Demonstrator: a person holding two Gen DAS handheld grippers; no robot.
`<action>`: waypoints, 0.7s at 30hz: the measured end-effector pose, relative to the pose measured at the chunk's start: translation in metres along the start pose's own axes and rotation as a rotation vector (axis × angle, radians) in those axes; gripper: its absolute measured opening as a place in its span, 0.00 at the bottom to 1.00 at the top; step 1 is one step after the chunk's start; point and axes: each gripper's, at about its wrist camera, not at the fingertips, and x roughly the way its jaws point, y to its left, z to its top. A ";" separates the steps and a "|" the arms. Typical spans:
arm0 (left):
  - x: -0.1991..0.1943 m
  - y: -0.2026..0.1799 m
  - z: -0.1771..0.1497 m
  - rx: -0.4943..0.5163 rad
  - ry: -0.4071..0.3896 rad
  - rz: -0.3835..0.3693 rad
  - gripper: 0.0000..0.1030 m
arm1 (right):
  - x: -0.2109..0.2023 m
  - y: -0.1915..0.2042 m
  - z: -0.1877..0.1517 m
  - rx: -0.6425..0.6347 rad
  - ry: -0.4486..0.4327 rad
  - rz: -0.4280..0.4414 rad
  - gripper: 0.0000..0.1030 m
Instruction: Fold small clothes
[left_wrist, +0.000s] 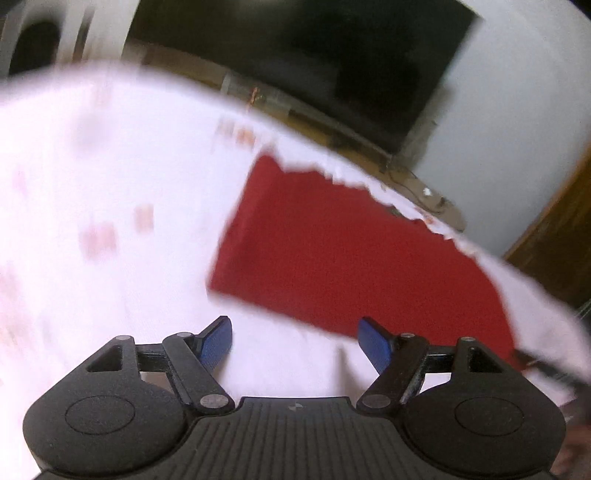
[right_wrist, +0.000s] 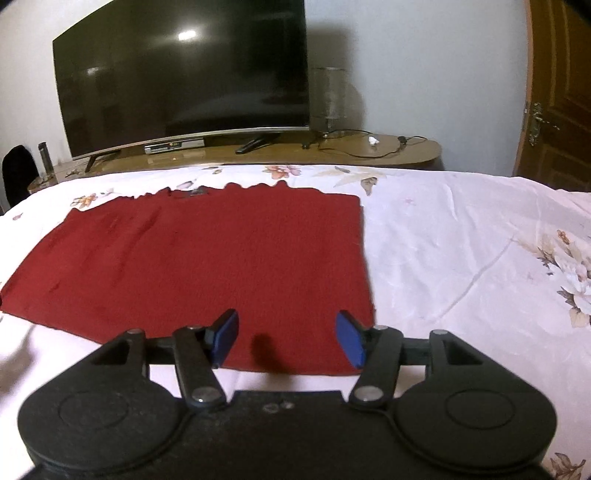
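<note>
A dark red cloth (right_wrist: 207, 258) lies spread flat on the bed, with a wavy far edge and a straight right edge. My right gripper (right_wrist: 287, 338) hovers open over the cloth's near edge close to its right corner, and its blue pads (right_wrist: 226, 336) pinch nothing. The left wrist view is tilted and blurred. In it the red cloth (left_wrist: 351, 258) lies ahead and to the right of my left gripper (left_wrist: 295, 341). That gripper stands open over the bare sheet just short of the cloth's near edge, with nothing between its fingers.
The bed wears a white flowered sheet (right_wrist: 461, 240). Beyond its far edge a low wooden stand (right_wrist: 406, 153) carries a large dark television (right_wrist: 184, 74), a remote, cables and a glass vase (right_wrist: 328, 99). A wooden door (right_wrist: 554, 92) is at the right.
</note>
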 end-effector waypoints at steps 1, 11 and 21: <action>0.003 0.011 -0.002 -0.081 0.001 -0.031 0.72 | 0.000 0.003 0.000 -0.003 -0.002 0.009 0.56; 0.046 0.051 0.018 -0.437 -0.103 -0.178 0.41 | 0.026 0.035 0.018 0.011 -0.010 0.112 0.55; 0.059 0.064 0.009 -0.495 -0.149 -0.210 0.08 | 0.091 0.091 0.058 -0.060 -0.004 0.224 0.13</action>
